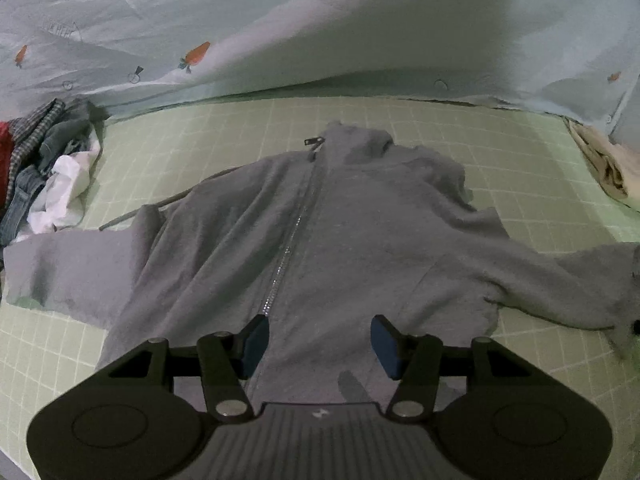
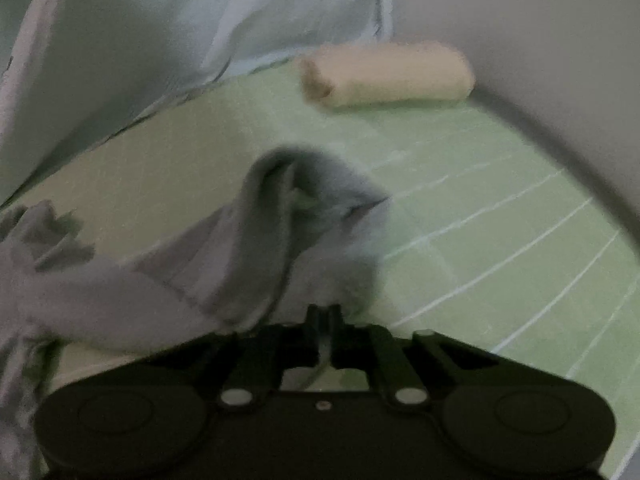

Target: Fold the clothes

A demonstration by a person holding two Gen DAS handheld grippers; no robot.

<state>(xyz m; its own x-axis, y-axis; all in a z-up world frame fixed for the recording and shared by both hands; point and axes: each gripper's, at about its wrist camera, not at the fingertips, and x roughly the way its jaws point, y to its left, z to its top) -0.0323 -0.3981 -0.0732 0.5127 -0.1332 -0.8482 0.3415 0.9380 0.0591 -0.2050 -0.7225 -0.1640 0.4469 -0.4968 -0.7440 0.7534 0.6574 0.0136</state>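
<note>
A grey zip-up hoodie (image 1: 340, 232) lies spread front-up on the green grid mat (image 1: 520, 184), hood at the far side, sleeves out to both sides. My left gripper (image 1: 318, 340) is open above the hoodie's lower hem, just right of the zipper, holding nothing. My right gripper (image 2: 325, 314) is shut on the end of the hoodie's right sleeve (image 2: 304, 216), which bunches up in front of the jaws above the mat (image 2: 500, 248). The rest of the hoodie trails off to the left in the right wrist view.
A pile of unfolded clothes (image 1: 48, 176) sits at the mat's left edge. A rolled beige cloth (image 2: 384, 74) lies at the far right of the mat; it also shows in the left wrist view (image 1: 604, 164). A carrot-print sheet (image 1: 280, 32) hangs behind the mat.
</note>
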